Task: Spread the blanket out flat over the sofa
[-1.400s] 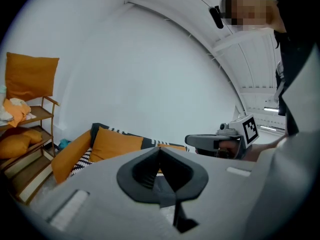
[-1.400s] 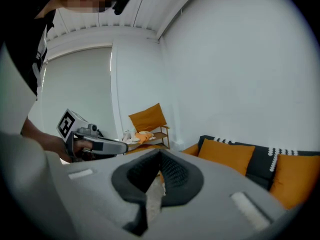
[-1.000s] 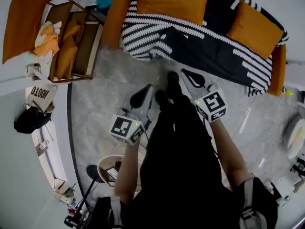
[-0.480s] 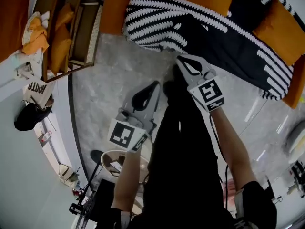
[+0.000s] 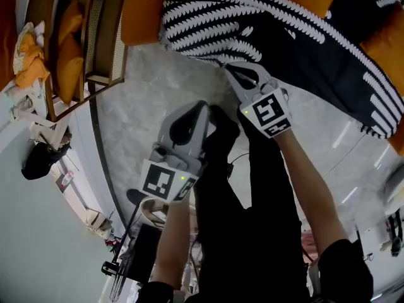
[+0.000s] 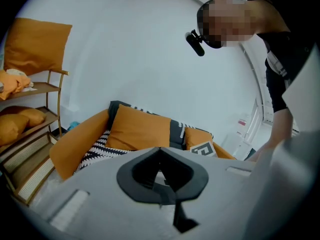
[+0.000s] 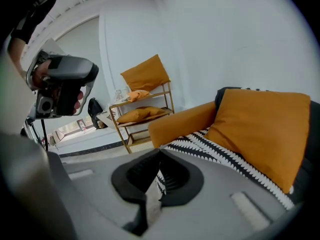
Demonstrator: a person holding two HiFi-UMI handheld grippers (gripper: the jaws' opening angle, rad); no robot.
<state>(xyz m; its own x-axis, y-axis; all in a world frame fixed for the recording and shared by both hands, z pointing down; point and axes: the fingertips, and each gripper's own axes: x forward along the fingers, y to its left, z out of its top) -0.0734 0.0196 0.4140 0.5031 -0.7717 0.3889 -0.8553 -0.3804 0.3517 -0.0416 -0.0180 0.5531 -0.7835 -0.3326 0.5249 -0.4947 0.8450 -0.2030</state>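
The black blanket with white zigzag rows [image 5: 252,36] lies spread over the orange sofa [image 5: 142,11], under orange cushions [image 5: 385,40]. My right gripper [image 5: 230,69] is shut and empty, with its tips just short of the blanket's front edge. My left gripper [image 5: 199,107] is also shut and empty, and it hovers over the marble floor further back. In the left gripper view the closed jaws [image 6: 160,148] point at the sofa arm [image 6: 80,139] and a cushion [image 6: 137,129]. In the right gripper view the closed jaws [image 7: 160,151] face the blanket [image 7: 210,146] and a cushion [image 7: 262,124].
A wire shelf rack [image 5: 69,49] with orange cushions stands left of the sofa. A black bag [image 5: 41,160] lies on the floor near the wall. A small round table [image 5: 154,210] and a tripod sit behind the left gripper. The person's black trousers [image 5: 252,219] fill the lower middle.
The sofa has slid towards the top of the head view. The right gripper has come closer to the blanket's front edge. Both grippers stay shut and empty.
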